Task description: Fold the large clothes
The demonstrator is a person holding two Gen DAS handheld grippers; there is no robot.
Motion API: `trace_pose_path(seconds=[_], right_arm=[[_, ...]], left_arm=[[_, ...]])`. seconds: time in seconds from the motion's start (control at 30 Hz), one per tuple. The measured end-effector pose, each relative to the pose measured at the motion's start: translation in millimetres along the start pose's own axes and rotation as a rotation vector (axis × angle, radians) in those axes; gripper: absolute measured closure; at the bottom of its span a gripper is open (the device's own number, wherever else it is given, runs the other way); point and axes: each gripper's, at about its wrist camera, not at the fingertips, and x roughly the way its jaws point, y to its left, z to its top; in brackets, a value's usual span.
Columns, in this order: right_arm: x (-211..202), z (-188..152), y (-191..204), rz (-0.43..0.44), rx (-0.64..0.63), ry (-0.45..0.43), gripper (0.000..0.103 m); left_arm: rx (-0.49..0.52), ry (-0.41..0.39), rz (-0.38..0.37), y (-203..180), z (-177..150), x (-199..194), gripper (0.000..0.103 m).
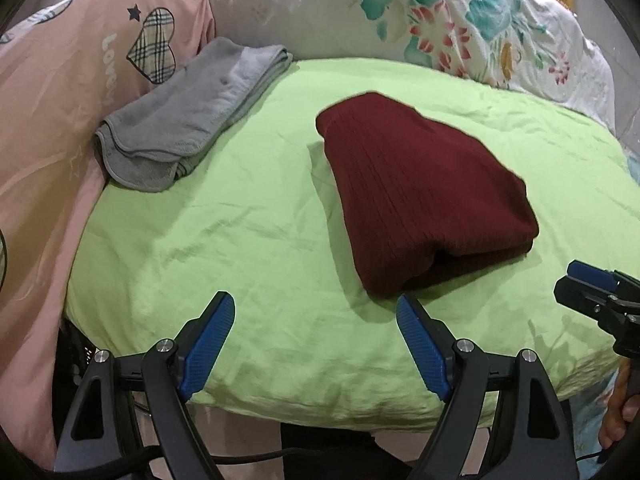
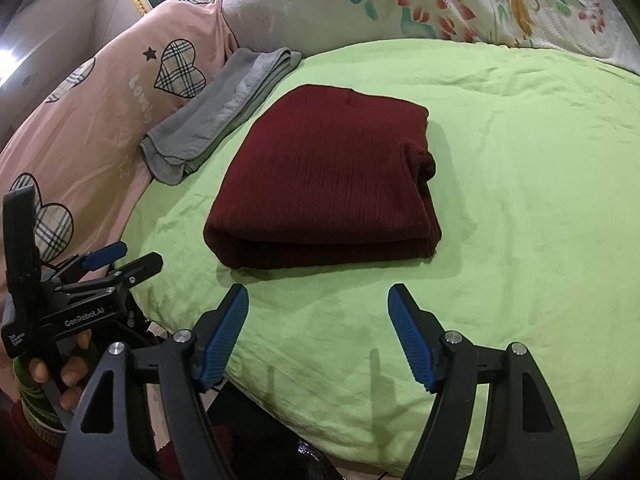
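Observation:
A dark red ribbed knit garment lies folded into a thick rectangle on the green sheet; it also shows in the right wrist view. My left gripper is open and empty, just short of the garment's near edge. My right gripper is open and empty, close in front of the folded edge. Each gripper appears at the side of the other's view: the right one and the left one.
A folded grey towel lies at the green sheet's far left edge, also in the right wrist view. A pink quilt with plaid hearts borders the left. A floral pillow lies behind.

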Motion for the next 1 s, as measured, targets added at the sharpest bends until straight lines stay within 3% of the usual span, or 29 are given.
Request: trace_pose_path(seconds=[0.23,0.3,0.37,0.47,0.73,1.0], right_arm=[[-12.1,9.6,6.2,0.009,-0.027,0.008,0.026],[-21.3,14.9,9.1,0.001,-0.059,0.002,0.025],[-28.9,19.5,11.3,-0.011,-0.083,-0.003,0.023],[-34.1,22.4,9.1,-0.023,-0.090,-0.001,0.021],[-11.2,8.5,-4.0,-0.047,-0.059,0.030,0.021],[5.0,10.1,2.6,-0.060,-0.124,0.078,0.021]], left_arm=[[0.010,-0.103,0.014,1.7,12.3,-32.1,0.020],[0.088,-0.071,-0.001,-4.6,15.5,-35.7,0.020],[0.145,-0.050,0.031,-10.4,14.9,-37.3,0.019],[0.143,-0.043,0.038,-8.4,12.5,-32.6,0.009],[0.107,0.009,0.032,-10.5,2.9,-3.1,0.009],[0.096,0.058,0.035,-13.4,12.4,16.4,0.009]])
